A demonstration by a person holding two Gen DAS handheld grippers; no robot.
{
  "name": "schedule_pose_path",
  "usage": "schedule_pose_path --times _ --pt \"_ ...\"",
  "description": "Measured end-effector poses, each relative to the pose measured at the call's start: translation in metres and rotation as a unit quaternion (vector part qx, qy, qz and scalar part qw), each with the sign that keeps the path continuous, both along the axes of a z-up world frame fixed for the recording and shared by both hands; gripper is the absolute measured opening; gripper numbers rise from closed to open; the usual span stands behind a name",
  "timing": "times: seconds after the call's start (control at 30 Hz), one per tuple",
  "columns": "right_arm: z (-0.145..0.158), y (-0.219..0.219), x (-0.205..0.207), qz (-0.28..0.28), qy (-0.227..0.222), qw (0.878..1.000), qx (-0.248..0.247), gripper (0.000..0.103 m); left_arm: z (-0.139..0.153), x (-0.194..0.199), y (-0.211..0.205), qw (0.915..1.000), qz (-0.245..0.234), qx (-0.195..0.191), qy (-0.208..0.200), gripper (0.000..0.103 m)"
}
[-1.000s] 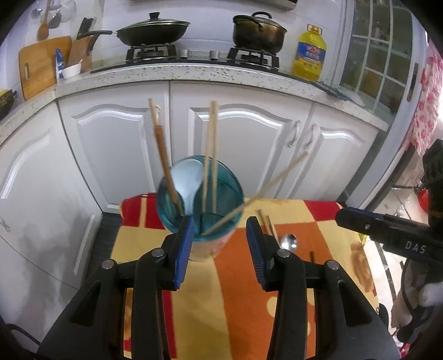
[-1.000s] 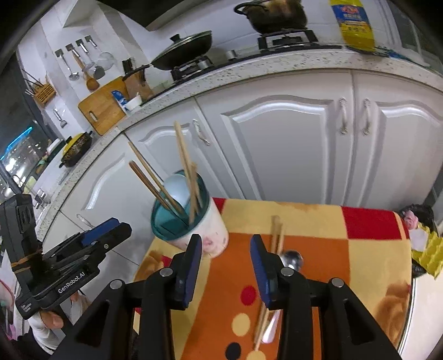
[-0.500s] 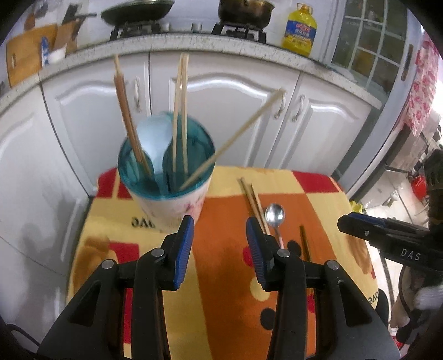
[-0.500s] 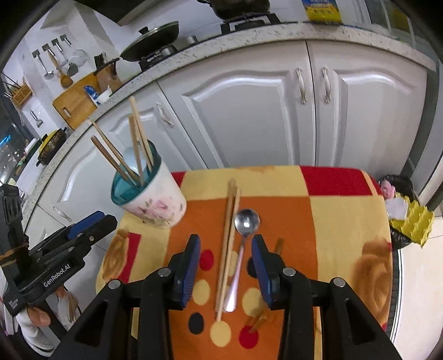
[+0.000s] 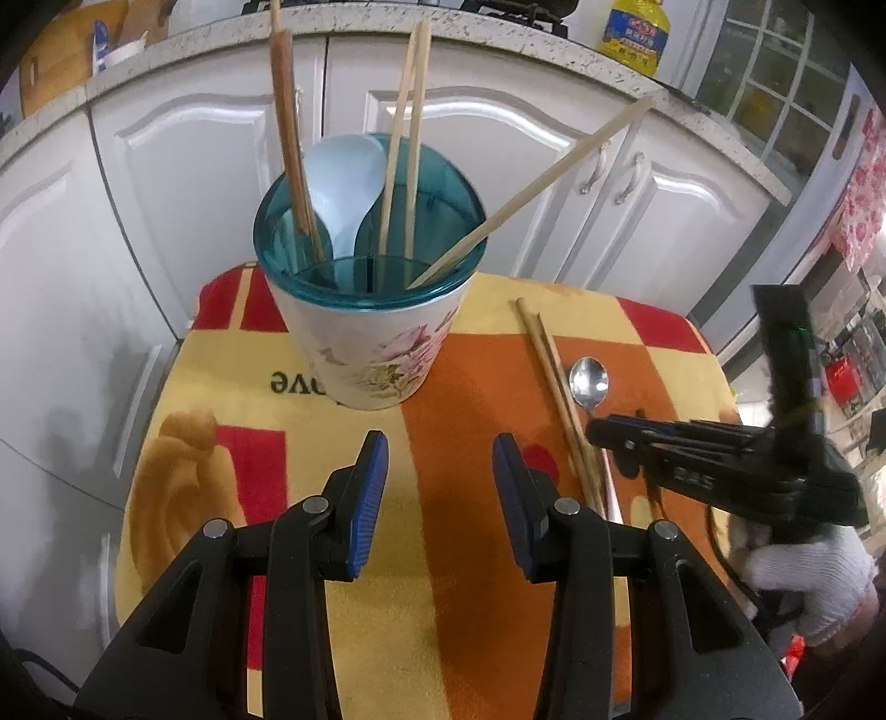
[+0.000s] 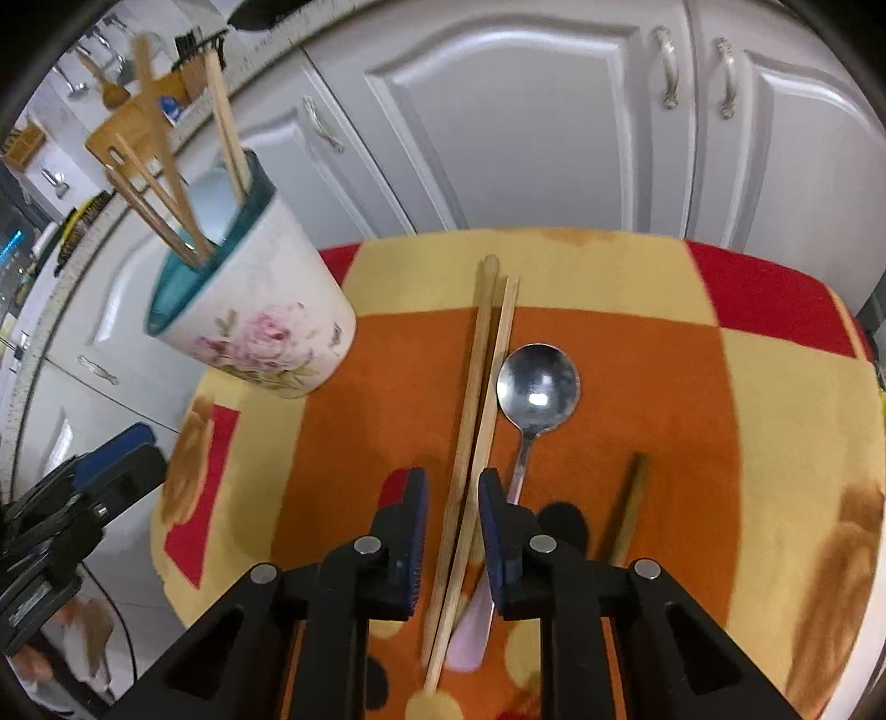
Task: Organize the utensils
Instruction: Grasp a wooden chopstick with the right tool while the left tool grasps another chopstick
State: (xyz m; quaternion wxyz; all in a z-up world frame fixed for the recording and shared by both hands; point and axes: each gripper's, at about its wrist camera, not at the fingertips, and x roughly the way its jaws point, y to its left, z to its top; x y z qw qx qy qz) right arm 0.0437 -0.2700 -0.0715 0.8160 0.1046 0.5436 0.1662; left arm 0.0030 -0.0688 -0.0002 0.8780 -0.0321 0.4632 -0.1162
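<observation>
With the right hand-held gripper [image 6: 453, 518] half open around 2 chopsticks [image 6: 477, 387] lying right of the holder cup [image 6: 260, 327], closing could pinch 1 and roll the other against the spoon [image 6: 536, 390].

White panelled cabinet doors [image 5: 210, 166] with metal handles [image 6: 667, 66] stand below a speckled stone counter [image 5: 498, 47]. A glazed door [image 5: 775, 66] stands at the right. An oil bottle [image 5: 634, 33] sits on the counter.
</observation>
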Motion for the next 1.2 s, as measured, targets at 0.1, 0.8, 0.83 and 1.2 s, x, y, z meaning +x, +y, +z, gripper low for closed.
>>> schedule_pose_path --times 0.1,0.8,0.83,1.2 --pt "-0.012 0.005 0.013 -0.006 0.009 1.0 -0.027 0.014 -0.006 0.003 -0.002 1.0 -0.004 0.0 0.008 0.038" --pt "-0.032 -0.03 0.004 -0.061 0.045 0.996 0.037 0.005 -0.054 0.047 -0.072 0.9956 -0.046 -0.042 0.069 0.038" --pt "-0.032 -0.029 0.002 -0.061 0.046 0.996 0.038 0.005 -0.059 0.052 -0.076 0.9953 -0.046 -0.041 0.074 0.038" --pt "-0.033 -0.034 0.001 -0.065 0.046 0.995 0.052 0.006 -0.082 0.073 -0.092 0.9931 -0.063 -0.048 0.087 0.01"
